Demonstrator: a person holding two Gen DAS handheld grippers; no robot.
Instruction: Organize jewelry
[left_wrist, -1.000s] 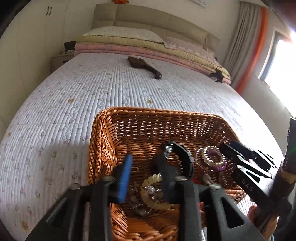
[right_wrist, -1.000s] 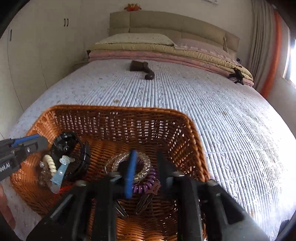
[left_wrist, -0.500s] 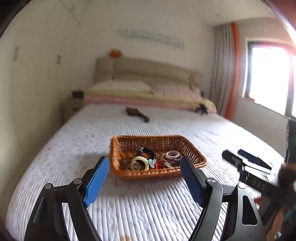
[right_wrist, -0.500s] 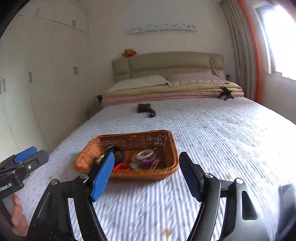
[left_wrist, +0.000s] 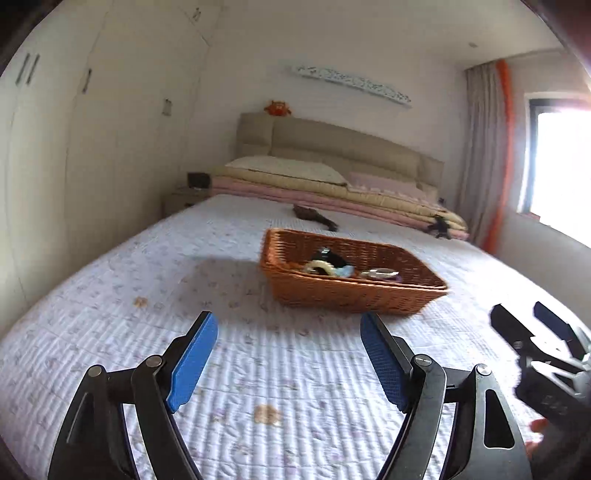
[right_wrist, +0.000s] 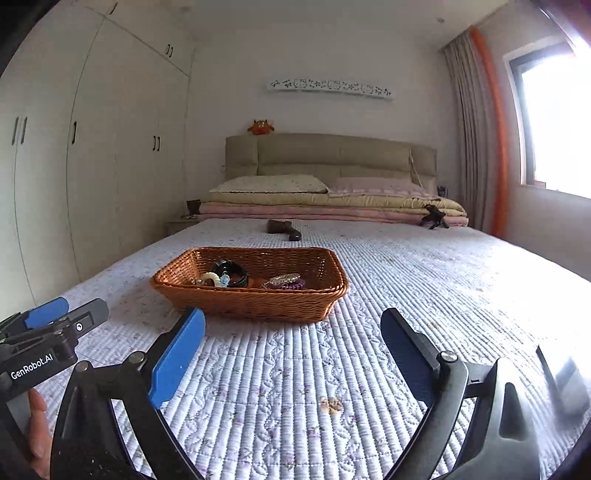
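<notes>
basket (right_wrist: 255, 295): woven wicker, sits on bed, mid-scene, ahead of both grippers, well apart from them
jewelry: all inside basket; black band (right_wrist: 231, 271) far-left, cream coil ring (right_wrist: 210, 277) touching it, pale blue clip (right_wrist: 222, 282) beside it, purple bead bracelet (right_wrist: 286, 282) right side
handling (judged): pieces light, small; coil and bead bracelet springy/soft, likely to slip or snag on neighbours; band stiffer, easiest to pinch across its loop
grip spot (judged): take bracelet by its upper rim, from above; basket itself light and stiff, grab at rim wall
left gripper (left_wrist: 288, 360): jaws wide apart, nothing between them, low over quilt, near side
right gripper (right_wrist: 293, 354): jaws wide apart, holding nothing, low over quilt, near side
task state (judged): items look gathered in basket; nothing loose seen on quilt
quilt (right_wrist: 424, 280): white, ribbed stitching, small floral print, soft; basket may sink or slide a little
far bed: folded blankets (right_wrist: 332, 208), pillows, dark object (right_wrist: 282, 229) lying beyond basket, can't tell what
room: bedroom, wardrobe (right_wrist: 92, 166) left, window (right_wrist: 554, 129) right, bright, orange-edged curtain, headboard far wall
</notes>
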